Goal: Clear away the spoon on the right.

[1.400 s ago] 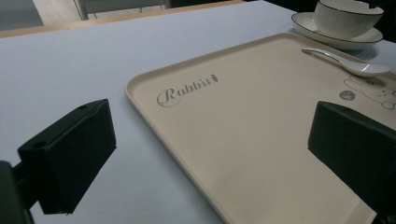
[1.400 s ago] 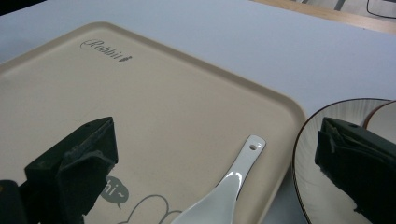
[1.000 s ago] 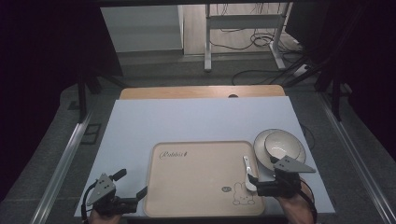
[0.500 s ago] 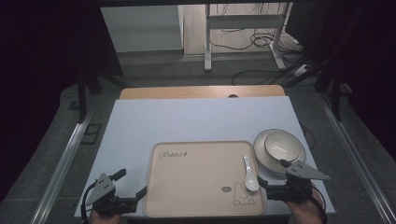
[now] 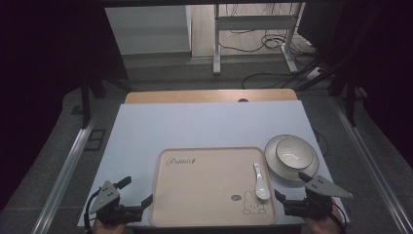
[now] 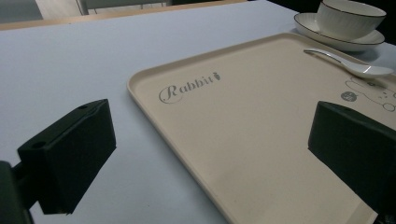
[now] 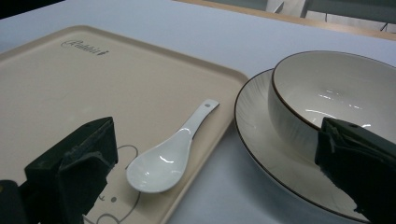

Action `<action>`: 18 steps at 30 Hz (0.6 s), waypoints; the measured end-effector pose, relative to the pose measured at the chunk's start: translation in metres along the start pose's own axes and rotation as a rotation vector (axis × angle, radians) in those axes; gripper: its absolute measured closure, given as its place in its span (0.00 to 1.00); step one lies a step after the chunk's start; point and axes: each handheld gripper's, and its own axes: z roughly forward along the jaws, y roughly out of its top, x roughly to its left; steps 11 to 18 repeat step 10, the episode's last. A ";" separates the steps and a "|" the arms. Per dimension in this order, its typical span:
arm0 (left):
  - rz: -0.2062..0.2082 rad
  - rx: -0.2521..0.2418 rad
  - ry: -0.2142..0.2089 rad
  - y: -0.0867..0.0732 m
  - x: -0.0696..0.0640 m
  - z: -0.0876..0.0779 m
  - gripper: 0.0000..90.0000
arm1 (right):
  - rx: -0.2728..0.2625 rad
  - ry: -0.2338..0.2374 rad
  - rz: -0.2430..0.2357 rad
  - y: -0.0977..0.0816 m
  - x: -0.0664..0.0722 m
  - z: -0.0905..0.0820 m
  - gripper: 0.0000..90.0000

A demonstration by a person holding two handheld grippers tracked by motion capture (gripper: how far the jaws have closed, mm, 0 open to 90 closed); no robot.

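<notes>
A pale table [image 5: 204, 122] with a wooden far edge stands on grey floor [image 5: 341, 122], cables [image 5: 272, 44] trailing beneath a metal-legged desk [image 5: 216, 44] behind.

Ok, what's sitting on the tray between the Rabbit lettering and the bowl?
In the high view, the white spoon lies on the tray near its right edge, toward the bowl. The rest of that stretch is bare.

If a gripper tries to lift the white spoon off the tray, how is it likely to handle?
The spoon looks glazed and glossy, so it is probably slippery between the pads. It seems rigid ceramic, likely brittle if dropped. Lying flat on the tray, its thin handle sits low, so it may skid rather than lift.
</notes>
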 end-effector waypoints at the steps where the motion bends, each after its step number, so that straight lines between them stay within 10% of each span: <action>1: 0.000 0.000 0.001 0.000 0.000 0.000 0.01 | -0.005 -0.002 0.004 -0.002 -0.001 -0.001 0.00; 18: -0.001 0.000 0.001 0.000 0.000 0.000 0.01 | -0.004 -0.014 0.020 -0.009 -0.004 -0.001 0.00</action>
